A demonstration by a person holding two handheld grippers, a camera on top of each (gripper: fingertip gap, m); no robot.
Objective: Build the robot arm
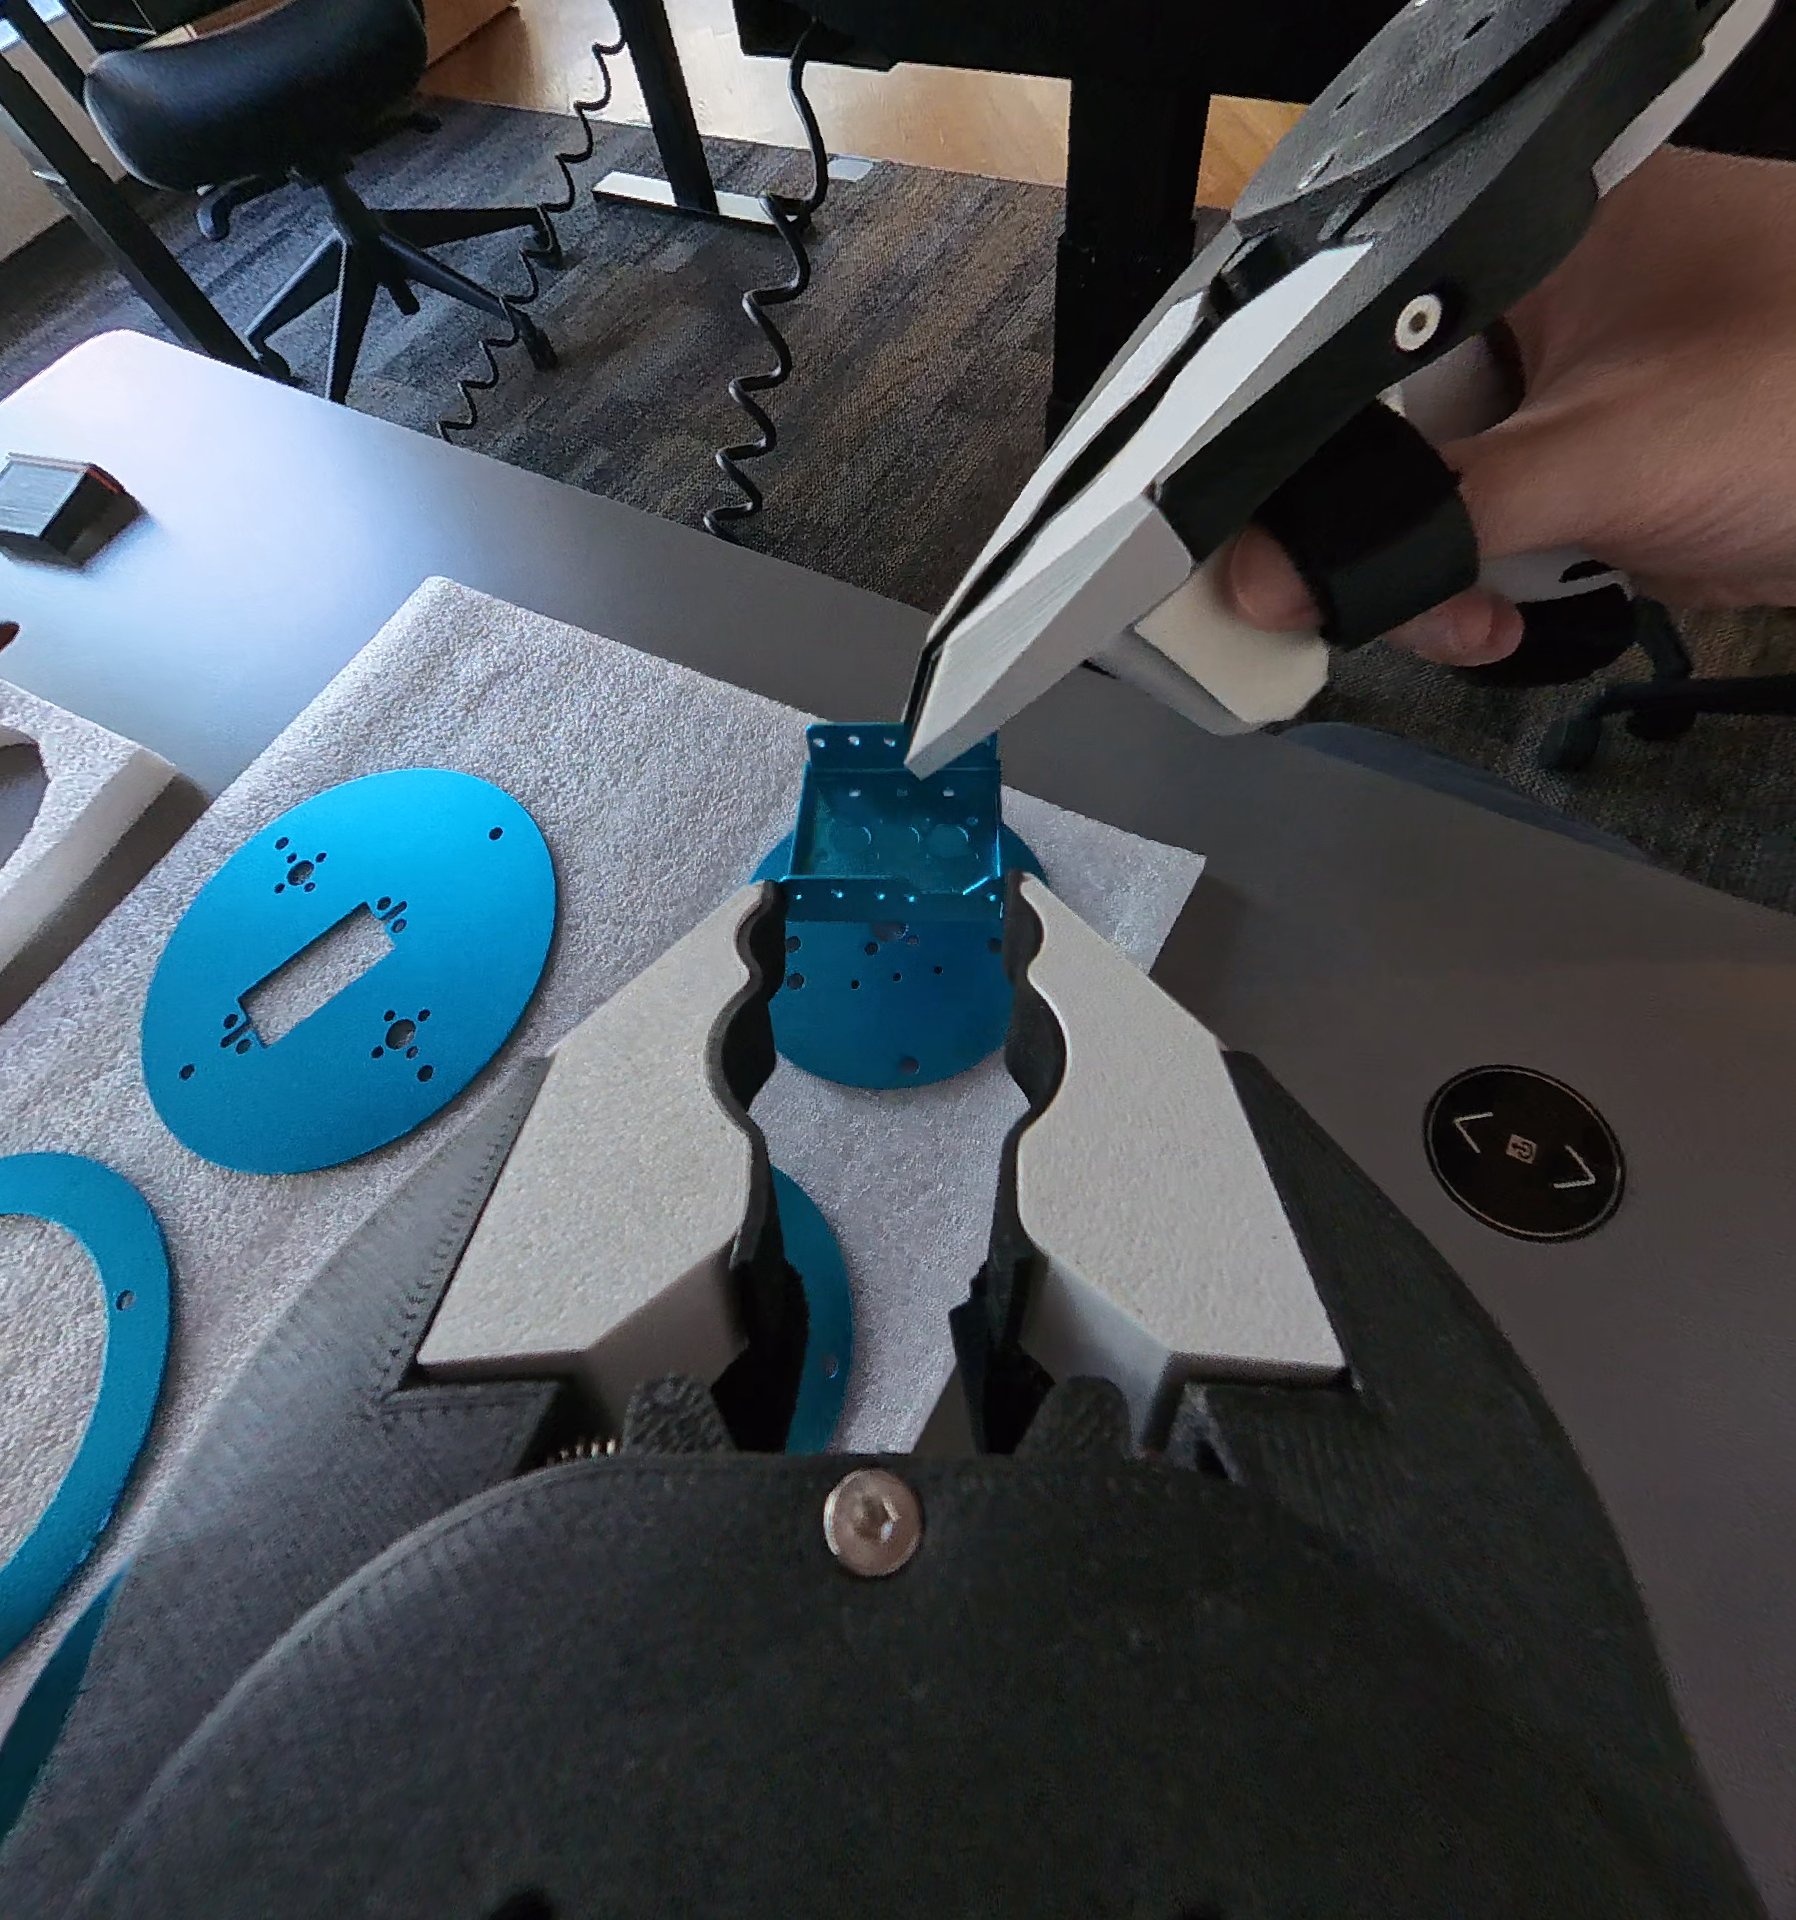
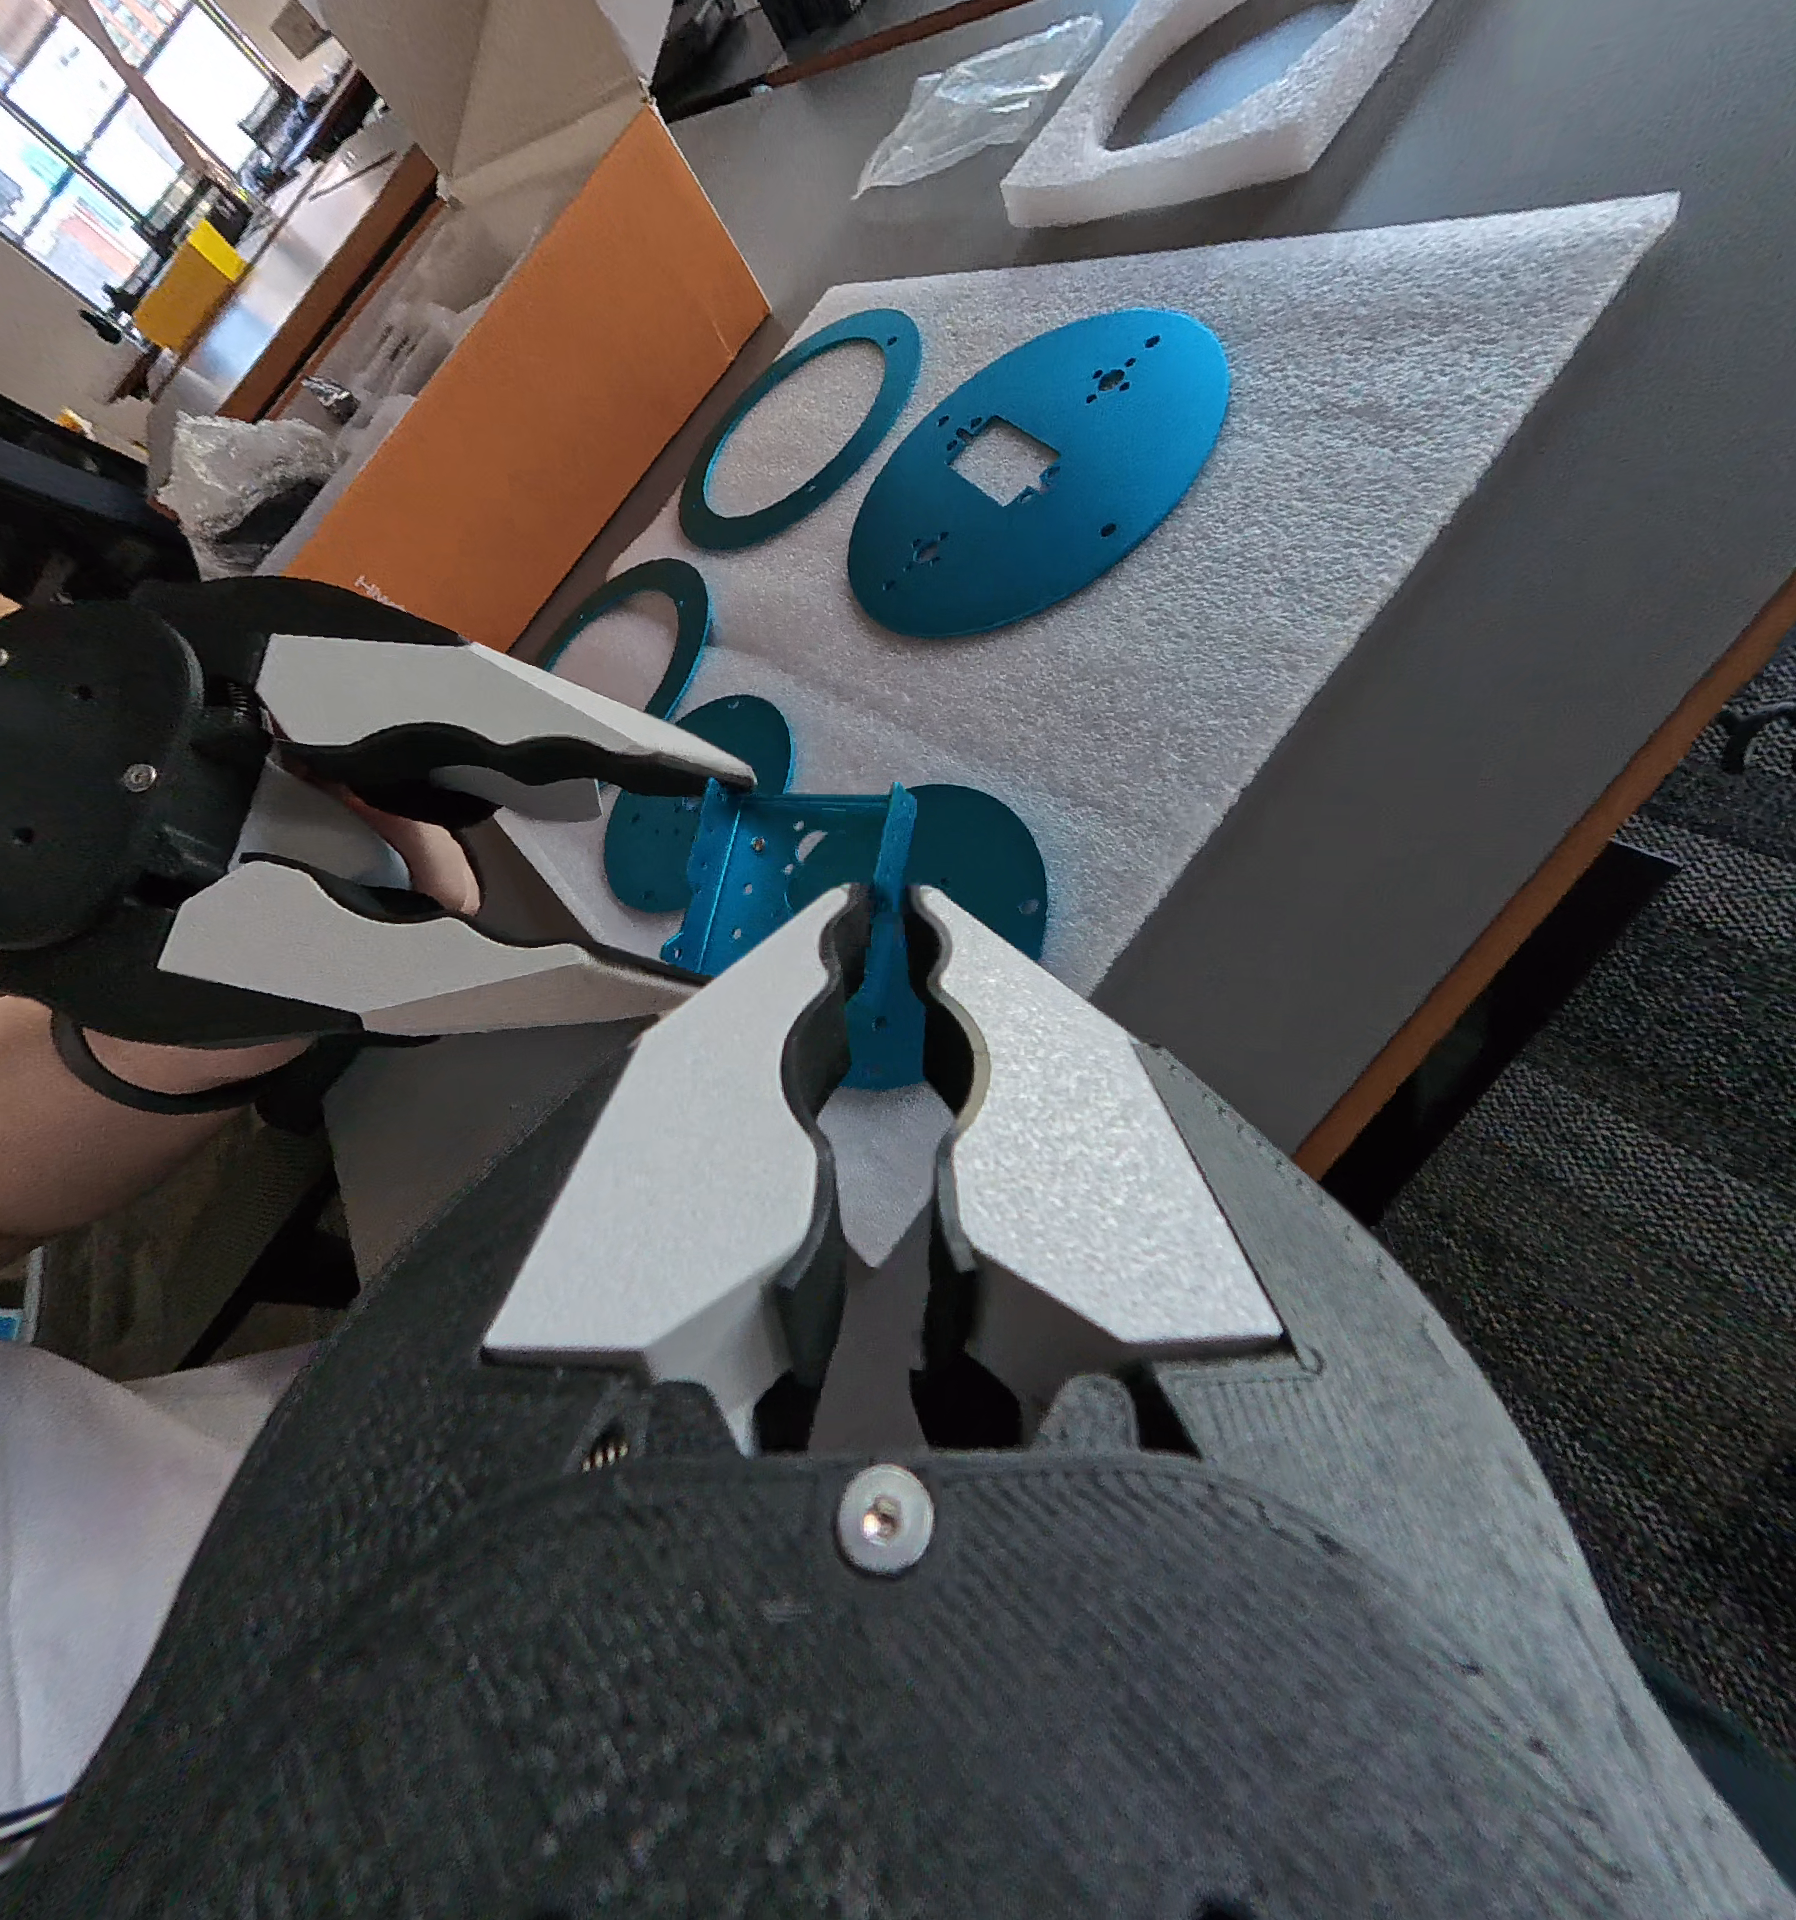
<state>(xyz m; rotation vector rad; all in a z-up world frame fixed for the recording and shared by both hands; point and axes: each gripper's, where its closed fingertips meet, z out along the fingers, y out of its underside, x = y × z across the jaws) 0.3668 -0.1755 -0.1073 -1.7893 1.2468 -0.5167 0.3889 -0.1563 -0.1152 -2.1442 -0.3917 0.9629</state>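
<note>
Left wrist view, near to far: the left tool [image 1: 889, 914] sits mid-frame, spread wide, with its two tips against the left and right outer sides of a blue bracket [image 1: 899, 862]. It looks like a grip across the bracket's width, though real pressure is hard to confirm from here. The bracket is a box-like piece full of holes, standing on a small blue disc [image 1: 878, 1023] on the white foam sheet [image 1: 582, 707]. Whether bracket and disc are joined can't be told.

Just behind, the right tool [image 1: 920, 748] comes in from the upper right, held by a hand [image 1: 1694, 416], tips nearly together at the bracket's far top edge. In the right wrist view the right tool [image 2: 883, 920] is clenched on a thin upright flange of the bracket [image 2: 769, 873], mid-frame. The left tool [image 2: 722, 878] shows at centre left there, tips apart on either side of the bracket.

So both tools are on the bracket and it is upright over the disc; nothing shows any fastening.

Farther off on the foam: a large blue plate [image 1: 348, 966] with a rectangular cut-out at centre left, and a blue ring [image 1: 73, 1382] at lower left. Right wrist view shows a second ring [image 2: 806, 426] upper centre. Beyond, on the grey worktop [image 1: 1496, 914]: a foam frame [image 2: 1185, 114], a plastic bag [image 2: 977, 94], a small black box [image 1: 52, 509]. An office chair [image 1: 281, 114] stands on the floor behind.
</note>
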